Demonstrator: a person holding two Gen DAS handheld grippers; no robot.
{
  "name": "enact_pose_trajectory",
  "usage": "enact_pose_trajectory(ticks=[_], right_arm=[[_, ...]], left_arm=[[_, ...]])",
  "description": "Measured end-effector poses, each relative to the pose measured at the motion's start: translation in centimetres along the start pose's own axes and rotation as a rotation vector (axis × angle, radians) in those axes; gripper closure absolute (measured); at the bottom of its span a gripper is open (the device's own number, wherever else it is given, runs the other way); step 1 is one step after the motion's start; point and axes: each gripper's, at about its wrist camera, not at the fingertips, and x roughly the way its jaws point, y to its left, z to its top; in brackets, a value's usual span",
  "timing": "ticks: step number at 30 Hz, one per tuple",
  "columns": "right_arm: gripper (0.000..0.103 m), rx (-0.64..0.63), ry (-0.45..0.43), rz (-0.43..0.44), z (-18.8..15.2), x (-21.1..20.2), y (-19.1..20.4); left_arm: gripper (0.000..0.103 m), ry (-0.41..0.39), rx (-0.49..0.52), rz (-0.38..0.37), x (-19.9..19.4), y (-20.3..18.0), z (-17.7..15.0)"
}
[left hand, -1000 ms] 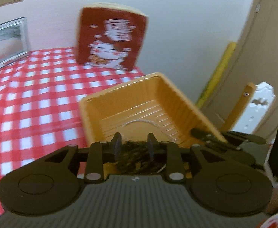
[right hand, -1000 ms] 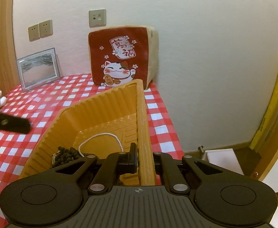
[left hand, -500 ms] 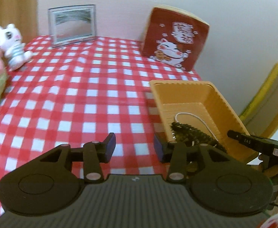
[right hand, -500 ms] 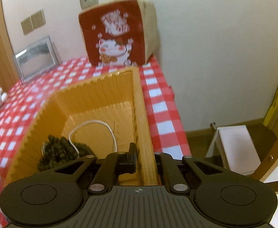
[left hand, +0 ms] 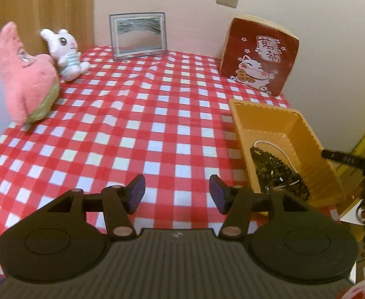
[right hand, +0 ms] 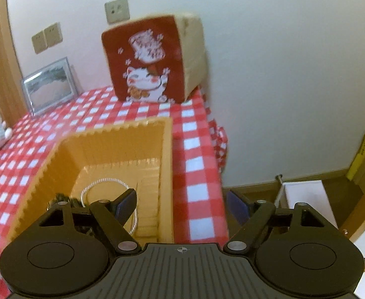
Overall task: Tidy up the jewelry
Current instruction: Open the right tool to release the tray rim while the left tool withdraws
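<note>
An orange ribbed tray (left hand: 304, 129) (right hand: 122, 137) sits at the right edge of the red-checked table (left hand: 137, 124). In it lie a dark bead string (left hand: 279, 172) (right hand: 62, 199) and a thin white chain (left hand: 274, 147) (right hand: 102, 182). My left gripper (left hand: 177, 193) hangs over bare cloth left of the tray, its jaws opening with nothing between them. My right gripper (right hand: 181, 204) straddles the tray's right wall, jaws opening and no longer pressing on it; one finger is inside the tray, the other outside. Its finger (left hand: 344, 160) shows at the right in the left wrist view.
A red lucky-cat cushion (left hand: 259, 57) (right hand: 152, 59) leans on the wall at the back right. A framed picture (left hand: 138, 36) stands at the back, with a white bunny toy (left hand: 65, 52) and a pink plush (left hand: 25, 74) at the left. The table edge drops to the floor beside the tray.
My left gripper swung left away from the tray and its jaws opened wider. My right gripper, shut on the tray's right wall before, has opened off it; the tray now rests on the table.
</note>
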Motion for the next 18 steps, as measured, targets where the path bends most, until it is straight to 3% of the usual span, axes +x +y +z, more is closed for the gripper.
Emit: enact_pose_trajectory(ticks=[5,10,15,18], right_arm=[[0.024,0.066,-0.008,0.032,1.4,-3.3,0.9],[0.024,0.145,0.117,0.162,2.0,-6.2,2.8],[0.024,-0.002,0.179,0.206,0.8,-9.4,7.8],[0.024,-0.027,0.224,0.209,-0.7,-10.6,10.7]], left_arm=[[0.038,-0.011,0.039,0.026,-2.2,-0.6,-0.4],[0.035,0.006,0.058,0.012,-3.3,-0.7,-0.2],[0.035,0.048,0.058,-0.007,-3.8,0.1,-0.1],[0.035,0.08,0.071,-0.046,-4.3,1.0,-0.1]])
